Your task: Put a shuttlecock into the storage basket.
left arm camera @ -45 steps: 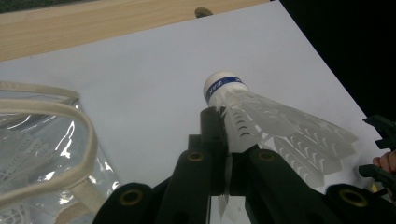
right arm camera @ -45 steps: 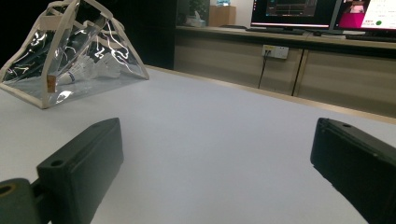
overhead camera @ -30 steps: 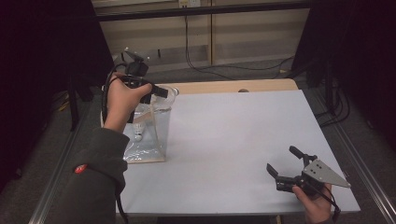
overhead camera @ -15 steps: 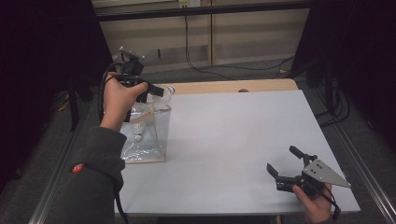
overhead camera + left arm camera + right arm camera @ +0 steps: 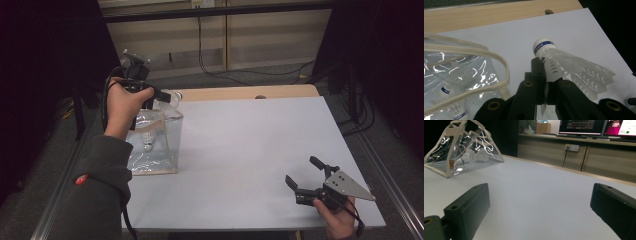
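My left gripper (image 5: 161,95) hangs over the top of a clear plastic bag (image 5: 159,150) at the table's left edge. It is shut on a white shuttlecock (image 5: 554,58) with a blue band round its cork, clamped at the base of the skirt between the jaws (image 5: 546,65). The bag (image 5: 461,67) has cream trim and handles, and another shuttlecock (image 5: 148,144) lies inside it (image 5: 447,91). My right gripper (image 5: 301,171) rests at the near right of the table, open, with nothing between its jaws (image 5: 539,195). From there the bag (image 5: 464,147) stands far off at the left.
The white table top (image 5: 250,145) spreads between the two grippers. A wooden strip (image 5: 240,93) runs along its back edge. Cables (image 5: 220,70) trail on the floor behind, and lit monitors (image 5: 584,126) stand on a counter beyond.
My left hand has drifted slightly left and up with the shuttlecock still held. The right gripper has stayed put.
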